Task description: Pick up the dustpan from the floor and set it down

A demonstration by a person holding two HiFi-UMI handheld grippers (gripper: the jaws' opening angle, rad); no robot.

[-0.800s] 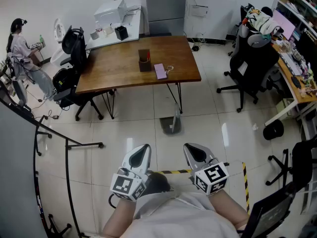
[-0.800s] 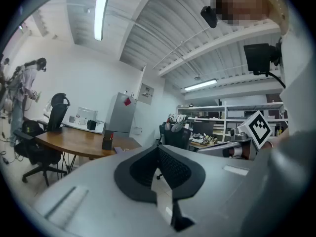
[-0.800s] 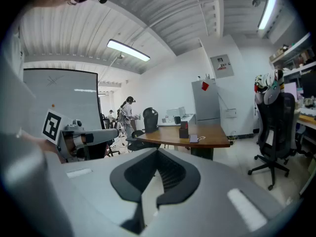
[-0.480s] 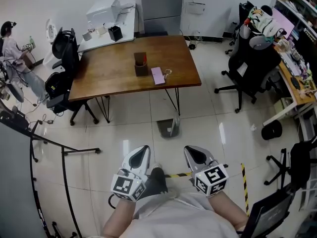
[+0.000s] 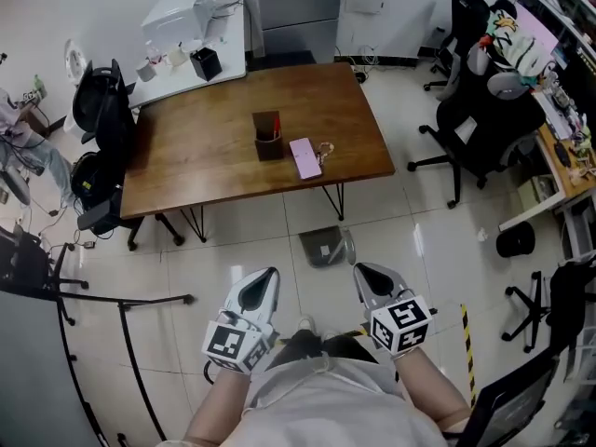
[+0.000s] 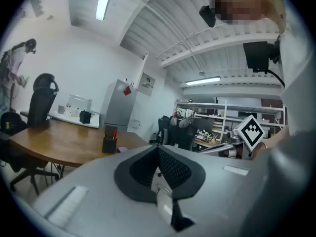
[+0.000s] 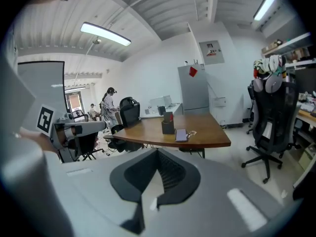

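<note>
The grey dustpan (image 5: pixel 323 248) lies on the white tiled floor just in front of the wooden table's (image 5: pixel 214 156) near right leg, its handle pointing right. My left gripper (image 5: pixel 267 274) and right gripper (image 5: pixel 364 270) hover side by side low in the head view, short of the dustpan and on either side of it. Both are shut with nothing between the jaws. In the left gripper view, the left gripper (image 6: pixel 159 148) shows its dark pads meeting, and the right gripper (image 7: pixel 158 153) shows the same in its own view. The gripper bodies hide the dustpan in both gripper views.
On the table stand a dark pen holder (image 5: pixel 268 136) and a pink phone (image 5: pixel 304 157). Black office chairs sit to the right (image 5: pixel 480 110) and at the table's left end (image 5: pixel 98 110). A black rack frame (image 5: pixel 93 298) stands at the left, and yellow-black floor tape (image 5: pixel 463 343) runs beside my right arm.
The view has advanced and swung a little: table and dustpan sit slightly lower and nearer the grippers. Both grippers keep the same shut stance side by side.
</note>
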